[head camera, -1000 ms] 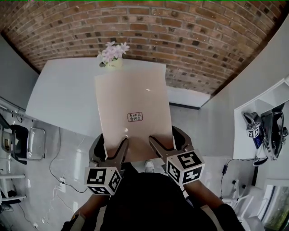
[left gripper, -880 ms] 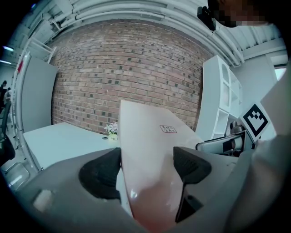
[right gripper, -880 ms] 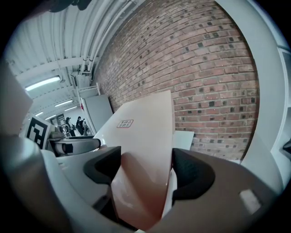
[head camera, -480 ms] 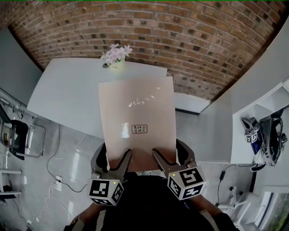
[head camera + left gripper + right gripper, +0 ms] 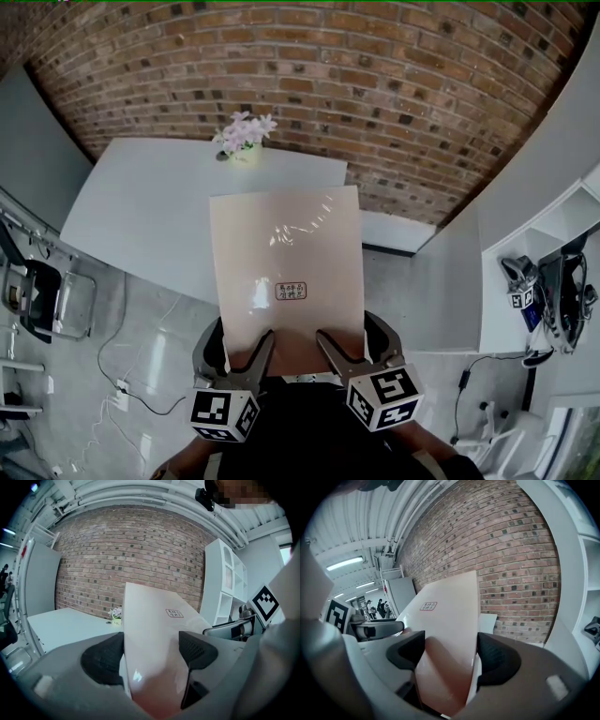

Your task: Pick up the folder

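Big brick wall point(image 5: 375, 94) is filling the back of the room, and a white tabletop point(image 5: 141, 216) is sitting in front of it. The folder point(image 5: 286, 253), pale pinkish and pretty glossy, is hanging up in the air off the tabletop and tilting away from the person. In the head view its top edge is overlapping the tabletop's near right corner.

The person is holding it by the two bottom corners. The left gripper point(image 5: 239, 342) is clamping the lower left corner and the right gripper point(image 5: 354, 339) is clamping the lower right one. Both sets of jaws are standing wide, with the folder running between the pads at a slant. In the right gripper view the folder is bowing a bit as it passes through.

A small pot of pink flowers point(image 5: 244, 131) is sitting at the tabletop's far edge. A tiny stamped label point(image 5: 291, 291) is showing near the middle of the folder, too small to read.
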